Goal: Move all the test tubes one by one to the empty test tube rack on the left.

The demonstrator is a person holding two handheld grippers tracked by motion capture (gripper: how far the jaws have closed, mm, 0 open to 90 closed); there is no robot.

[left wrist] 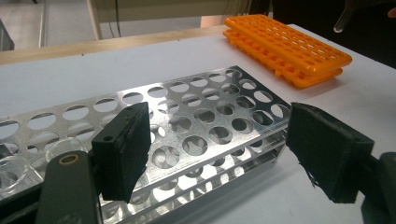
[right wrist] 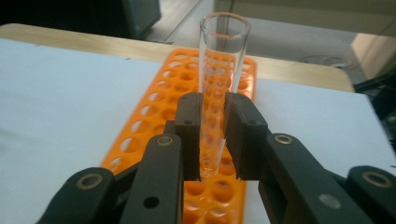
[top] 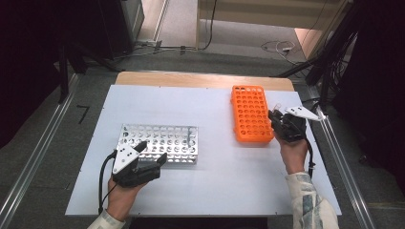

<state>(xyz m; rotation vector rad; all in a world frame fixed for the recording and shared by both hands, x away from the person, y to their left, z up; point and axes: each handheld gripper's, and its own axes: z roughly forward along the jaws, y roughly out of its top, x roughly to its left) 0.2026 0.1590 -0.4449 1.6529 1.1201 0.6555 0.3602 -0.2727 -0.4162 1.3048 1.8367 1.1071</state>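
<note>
Glass test tube (right wrist: 215, 88) clamped upright in right gripper (right wrist: 214, 140) above orange rack (right wrist: 187, 93).

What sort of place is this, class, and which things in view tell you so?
Probably a lab-style test bench: an orange tube rack and a metal tube rack sit on a white table, and the right gripper holds a glass test tube.

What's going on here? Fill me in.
A person works at a table with a gripper in each hand. The right gripper is shut on a clear glass tube, held upright above the orange rack. The left gripper is open, nothing between its jaws, beside the metal rack, which has a clear tube at one end.
</note>
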